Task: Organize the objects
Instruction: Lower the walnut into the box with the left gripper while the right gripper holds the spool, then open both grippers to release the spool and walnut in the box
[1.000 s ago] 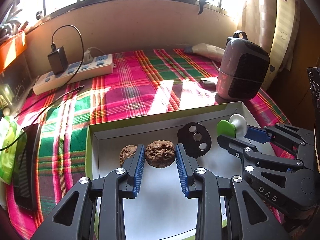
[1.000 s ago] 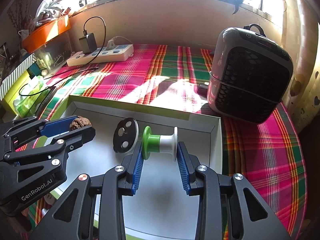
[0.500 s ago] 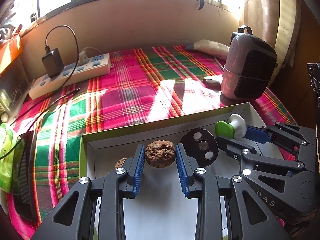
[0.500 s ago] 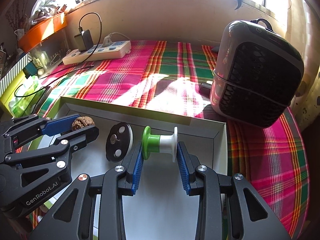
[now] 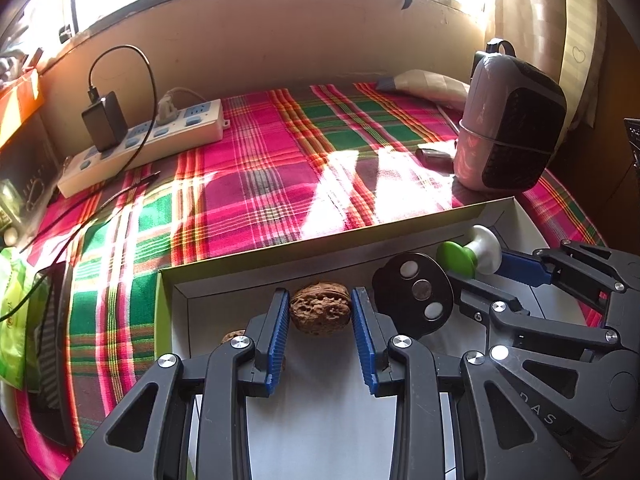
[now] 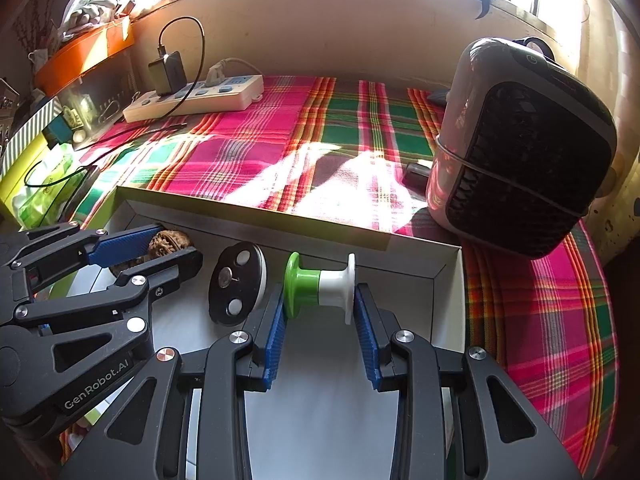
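A black disc [image 5: 414, 295] with 3 round spots is standing between both grips. The left hand-held gripper [image 5: 320, 310] is clamping a wrinkled brown walnut [image 5: 320, 309] above the white box [image 5: 320, 420]; at 3 o'clock, the right hand-held gripper [image 6: 320, 294] is gripping a green-and-white spool [image 6: 320, 284].

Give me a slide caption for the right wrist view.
Right claw grips a green-and-white spool over the white box; left claw holds a walnut.
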{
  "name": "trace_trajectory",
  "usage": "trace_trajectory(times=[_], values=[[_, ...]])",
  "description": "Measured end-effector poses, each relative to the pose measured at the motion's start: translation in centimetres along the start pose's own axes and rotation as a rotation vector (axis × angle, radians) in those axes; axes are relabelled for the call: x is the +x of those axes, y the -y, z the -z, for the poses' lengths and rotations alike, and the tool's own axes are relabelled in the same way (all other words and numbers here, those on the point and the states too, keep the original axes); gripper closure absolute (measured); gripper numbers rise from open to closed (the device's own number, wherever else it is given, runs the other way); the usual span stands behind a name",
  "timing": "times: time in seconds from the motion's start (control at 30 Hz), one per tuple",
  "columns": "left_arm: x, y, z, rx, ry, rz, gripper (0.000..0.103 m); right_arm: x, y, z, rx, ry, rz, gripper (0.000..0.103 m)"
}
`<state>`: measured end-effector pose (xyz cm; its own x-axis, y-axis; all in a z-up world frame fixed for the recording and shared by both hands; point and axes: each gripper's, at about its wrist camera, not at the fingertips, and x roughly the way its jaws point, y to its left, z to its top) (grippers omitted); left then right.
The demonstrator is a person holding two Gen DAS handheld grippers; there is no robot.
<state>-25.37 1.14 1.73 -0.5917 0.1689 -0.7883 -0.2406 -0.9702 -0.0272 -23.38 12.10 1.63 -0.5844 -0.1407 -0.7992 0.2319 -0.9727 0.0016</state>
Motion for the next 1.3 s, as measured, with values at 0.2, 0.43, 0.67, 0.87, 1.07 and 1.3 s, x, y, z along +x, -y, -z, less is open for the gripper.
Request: trace_trajectory(times=[0.2, 0.43, 0.67, 0.87, 1.07, 1.3], values=[[0.1, 0.0, 0.0, 0.000, -0.004, -0.004, 0.074, 0.0, 0.0, 0.0, -0.006, 0.005, 0.004, 0.068], [0.1, 0.0, 0.0, -0.005, -0.006, -0.008, 0.073, -0.1, -0.2, 0.2, -0.011, 0.005, 0.009, 0.068], [-0.2, -0.1, 0.1, -0.011, -0.002, -0.008, 0.072, -0.1, -0.3, 0.3, -0.004, 0.004, 0.014, 0.068], [-0.5, -0.1, 0.2, -0.013, -0.001, -0.009, 0.069, -0.4, -0.4, 0.2, -0.005, 0.015, 0.018, 0.061], [-1.0, 0.0, 0.3, -0.008, 0.003, -0.017, 0.069, -0.6, -0.4, 0.2, -0.006, 0.020, 0.021, 0.060], [-1.6, 0.0, 0.6, -0.016, 0.005, -0.019, 0.069, -1.0, -0.5, 0.5, -0.006, 0.023, 0.025, 0.058]])
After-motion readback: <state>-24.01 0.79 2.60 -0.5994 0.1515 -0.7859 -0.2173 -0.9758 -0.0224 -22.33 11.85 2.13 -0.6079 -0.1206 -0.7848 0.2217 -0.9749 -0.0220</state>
